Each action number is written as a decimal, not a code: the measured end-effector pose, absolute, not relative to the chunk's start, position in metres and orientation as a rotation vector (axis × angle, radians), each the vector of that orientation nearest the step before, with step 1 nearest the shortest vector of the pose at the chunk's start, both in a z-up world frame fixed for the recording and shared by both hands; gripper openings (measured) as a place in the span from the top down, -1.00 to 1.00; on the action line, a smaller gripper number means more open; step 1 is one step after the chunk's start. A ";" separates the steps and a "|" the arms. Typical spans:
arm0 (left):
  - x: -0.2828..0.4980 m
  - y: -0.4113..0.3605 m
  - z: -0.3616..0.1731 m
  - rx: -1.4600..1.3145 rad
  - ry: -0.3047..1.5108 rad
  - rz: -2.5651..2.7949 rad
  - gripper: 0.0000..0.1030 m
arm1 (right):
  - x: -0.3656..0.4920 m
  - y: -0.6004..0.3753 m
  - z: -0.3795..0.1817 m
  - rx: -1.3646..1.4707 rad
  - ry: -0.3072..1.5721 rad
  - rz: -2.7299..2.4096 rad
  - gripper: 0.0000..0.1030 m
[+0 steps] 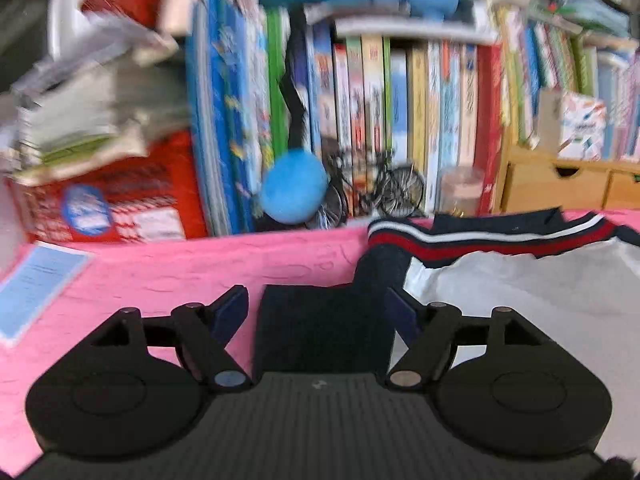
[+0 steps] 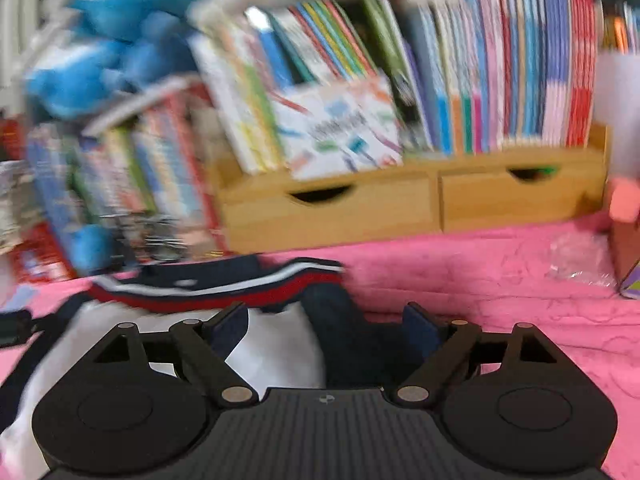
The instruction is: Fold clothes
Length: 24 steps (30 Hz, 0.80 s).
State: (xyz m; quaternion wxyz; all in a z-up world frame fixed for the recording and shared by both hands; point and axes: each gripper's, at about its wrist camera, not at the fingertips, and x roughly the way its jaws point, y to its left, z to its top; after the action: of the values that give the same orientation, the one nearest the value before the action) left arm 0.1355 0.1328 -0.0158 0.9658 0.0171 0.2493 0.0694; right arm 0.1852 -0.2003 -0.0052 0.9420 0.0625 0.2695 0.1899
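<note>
A navy garment with a red, white and navy striped band and a pale lining lies on the pink table cover. My left gripper is open over the garment's left edge. A navy fold lies between its fingers, with pink cover showing beside the left finger. In the right wrist view the same striped band runs across the garment's far edge. My right gripper is open at the garment's right edge, with pale lining and navy cloth between its fingers. Both views are blurred.
Rows of upright books fill the back. A blue plush ball, a small wire bicycle and a red box stand in front of them. A wooden two-drawer box sits behind the garment. A blue paper lies left; clear plastic lies right.
</note>
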 end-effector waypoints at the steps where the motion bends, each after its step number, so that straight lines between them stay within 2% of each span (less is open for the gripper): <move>1: 0.120 0.127 -0.011 0.050 0.477 0.119 -0.46 | 0.170 -0.199 -0.002 0.122 0.542 0.427 -0.51; 2: 0.107 0.116 -0.006 0.073 0.462 0.092 -0.46 | 0.156 -0.194 0.001 0.106 0.548 0.473 -0.37; 4: 0.087 0.089 0.000 0.134 0.454 0.024 -0.46 | 0.133 -0.175 0.000 0.042 0.601 0.543 0.51; 5: 0.080 0.075 0.004 0.154 0.458 -0.016 -0.46 | 0.124 -0.165 -0.003 0.013 0.632 0.571 0.63; 11: 0.099 0.017 0.016 0.234 0.541 -0.199 -0.42 | 0.117 -0.119 -0.027 -0.078 0.715 0.568 0.65; 13: 0.124 0.018 0.015 0.281 0.588 -0.196 -0.18 | 0.131 -0.136 -0.024 0.124 0.747 0.575 0.65; 15: 0.155 0.026 0.016 0.311 0.639 -0.183 -0.13 | 0.142 -0.168 -0.019 0.359 0.711 0.638 0.61; 17: 0.187 0.030 0.013 0.341 0.678 -0.133 -0.09 | 0.146 -0.193 -0.017 0.455 0.650 0.665 0.45; 18: 0.203 0.032 0.010 0.354 0.697 -0.106 -0.08 | 0.147 -0.201 -0.017 0.450 0.626 0.655 0.28; 20: 0.230 0.032 0.002 0.342 0.736 -0.059 -0.09 | 0.151 -0.213 -0.026 0.449 0.617 0.636 0.14; 24: 0.269 0.033 -0.008 0.319 0.774 0.006 -0.09 | 0.165 -0.217 -0.055 0.485 0.700 0.663 0.14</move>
State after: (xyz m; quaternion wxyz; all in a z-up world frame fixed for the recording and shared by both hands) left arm 0.2694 0.0333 -0.0076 0.9137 0.1548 0.3757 0.0027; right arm 0.1649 -0.2170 -0.0552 0.8579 0.2310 0.3332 0.3156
